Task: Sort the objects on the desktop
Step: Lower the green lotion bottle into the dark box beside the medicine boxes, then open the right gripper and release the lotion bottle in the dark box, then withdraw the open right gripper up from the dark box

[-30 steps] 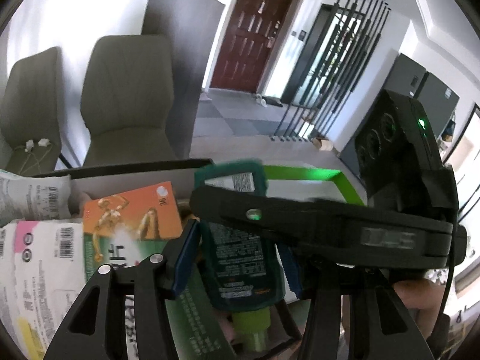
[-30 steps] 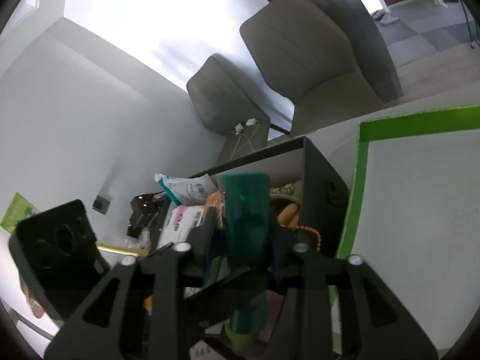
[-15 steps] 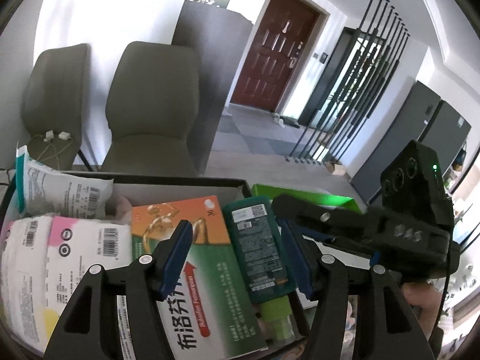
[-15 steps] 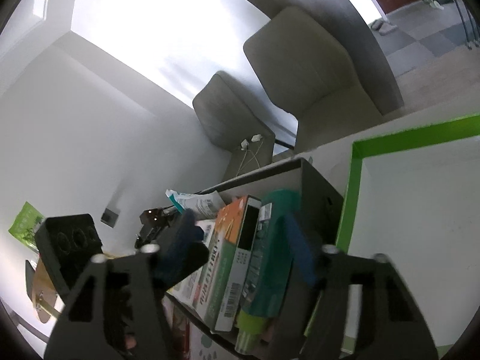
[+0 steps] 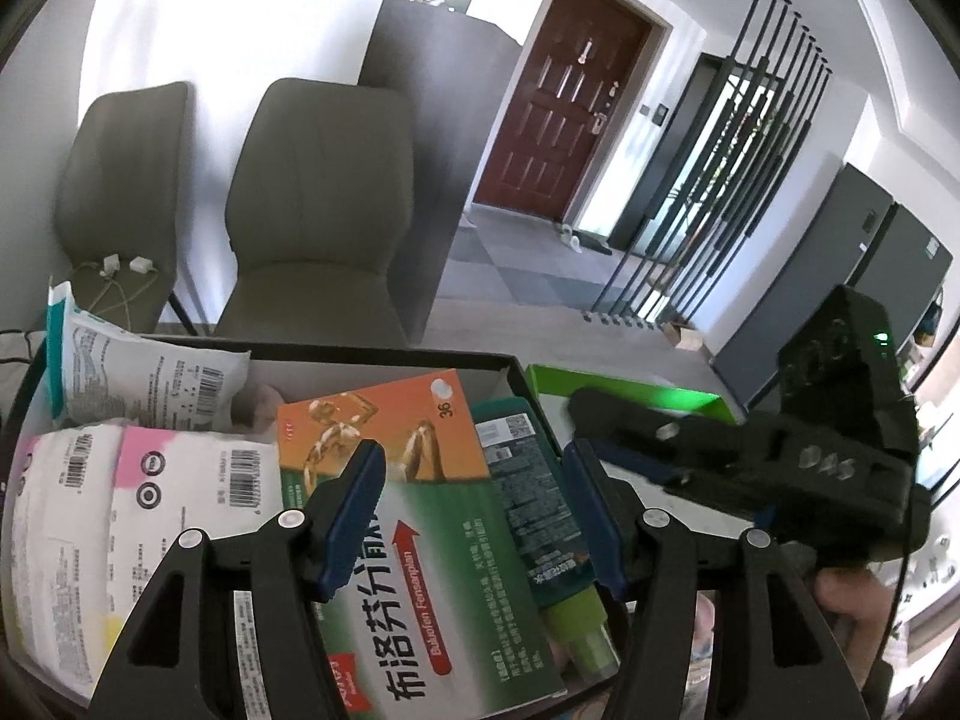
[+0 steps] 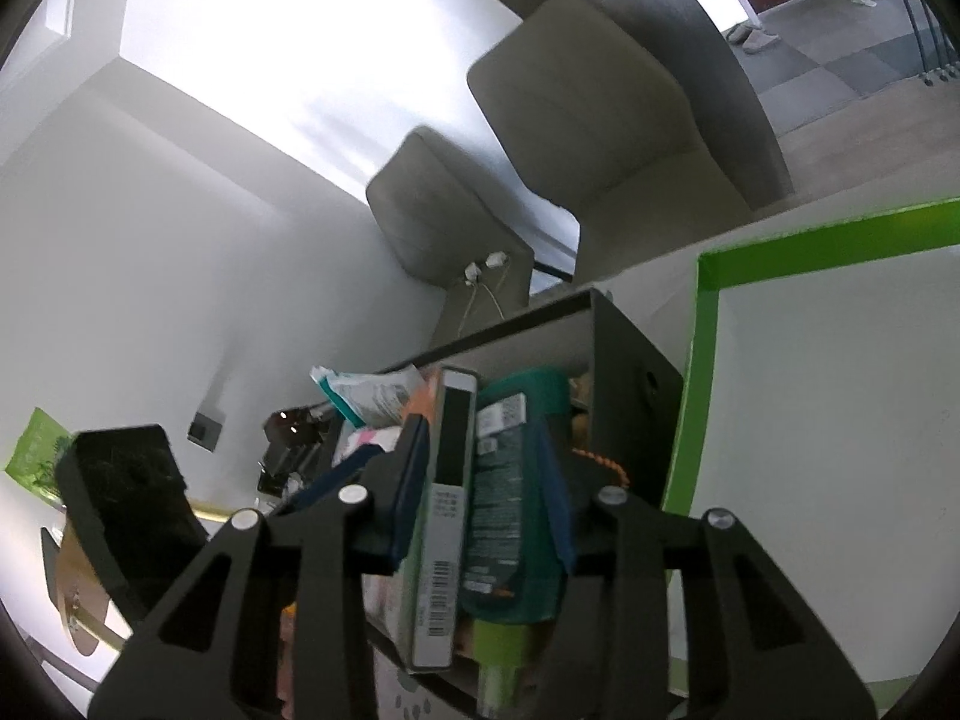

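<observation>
A dark green tube with a lime cap (image 5: 534,516) lies in the black box (image 5: 384,354), against its right wall, beside an orange-and-green medicine carton (image 5: 408,516). My left gripper (image 5: 471,510) is open above the carton and tube, holding nothing. My right gripper (image 6: 486,480) is open, its jaws on either side of the carton's edge (image 6: 447,516) and the tube (image 6: 510,498), gripping neither. The right gripper's body also shows in the left wrist view (image 5: 780,462).
White and pink wipe packs (image 5: 120,480) and a teal-edged pack (image 5: 138,384) fill the box's left part. A green-rimmed white tray (image 6: 840,420) lies right of the box. Two grey chairs (image 5: 324,204) stand behind the table.
The tube was held in the grippers a second ago; it now lies in the box. Both grippers opened and drew back from it.
</observation>
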